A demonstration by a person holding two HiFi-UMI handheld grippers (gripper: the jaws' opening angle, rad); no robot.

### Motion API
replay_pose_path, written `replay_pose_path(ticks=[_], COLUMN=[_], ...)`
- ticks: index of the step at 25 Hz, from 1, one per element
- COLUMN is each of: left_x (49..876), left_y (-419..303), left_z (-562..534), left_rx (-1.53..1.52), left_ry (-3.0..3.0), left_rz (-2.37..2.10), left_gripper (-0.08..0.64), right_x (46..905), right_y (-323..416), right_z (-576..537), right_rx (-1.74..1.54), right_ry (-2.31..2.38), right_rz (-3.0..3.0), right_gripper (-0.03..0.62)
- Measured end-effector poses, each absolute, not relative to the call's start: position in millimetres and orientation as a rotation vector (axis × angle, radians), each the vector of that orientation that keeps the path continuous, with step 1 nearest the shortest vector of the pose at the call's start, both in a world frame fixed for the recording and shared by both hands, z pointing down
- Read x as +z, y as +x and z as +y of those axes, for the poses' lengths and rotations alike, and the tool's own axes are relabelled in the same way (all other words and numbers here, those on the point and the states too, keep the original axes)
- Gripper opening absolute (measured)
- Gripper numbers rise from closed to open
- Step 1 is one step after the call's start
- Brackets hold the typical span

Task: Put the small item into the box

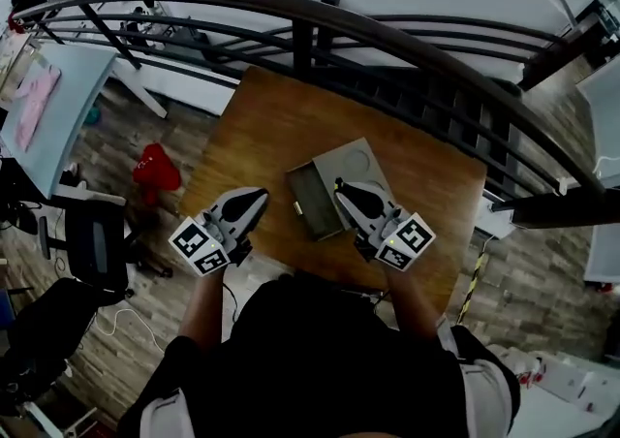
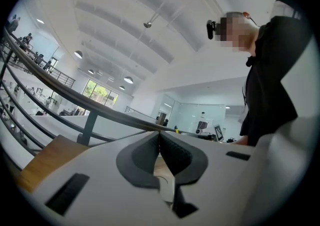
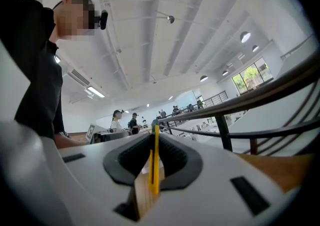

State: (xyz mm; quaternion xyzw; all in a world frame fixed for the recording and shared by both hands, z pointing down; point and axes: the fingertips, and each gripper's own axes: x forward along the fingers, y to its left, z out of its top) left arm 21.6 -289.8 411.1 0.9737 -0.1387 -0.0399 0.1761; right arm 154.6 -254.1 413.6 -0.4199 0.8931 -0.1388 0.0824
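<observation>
An open olive-grey box [image 1: 312,203] with a dark inside lies in the middle of the wooden table [image 1: 262,116]. Its grey lid [image 1: 360,161] lies flat beside it, on the right. My right gripper [image 1: 339,188] points at the seam between box and lid from the near side. In the right gripper view it [image 3: 155,132] is shut on a thin yellow item [image 3: 155,167] that stands on edge between the jaws. My left gripper [image 1: 260,196] hovers just left of the box; in its own view [image 2: 160,137] the jaws are pressed together with nothing between them.
A dark curved railing [image 1: 320,24] runs along the table's far edge. Off the table to the left, on the floor, are a red object [image 1: 155,170] and a black chair [image 1: 92,242]. The person's body fills the near side.
</observation>
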Motion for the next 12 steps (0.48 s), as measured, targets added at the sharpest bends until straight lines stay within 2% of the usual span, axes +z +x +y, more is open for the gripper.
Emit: replay_pose_path(ticks=[12], left_x=[472], left_y=[31], left_z=[-326], left_rx=[0.012], left_ry=[2.692], left_rz=[-0.225], left_gripper=[0.015], right_x=[484], right_y=[142], right_z=[-293], right_rx=[-0.554], right_ry=[-1.419], right_rz=[2.666], right_gripper=[0.06])
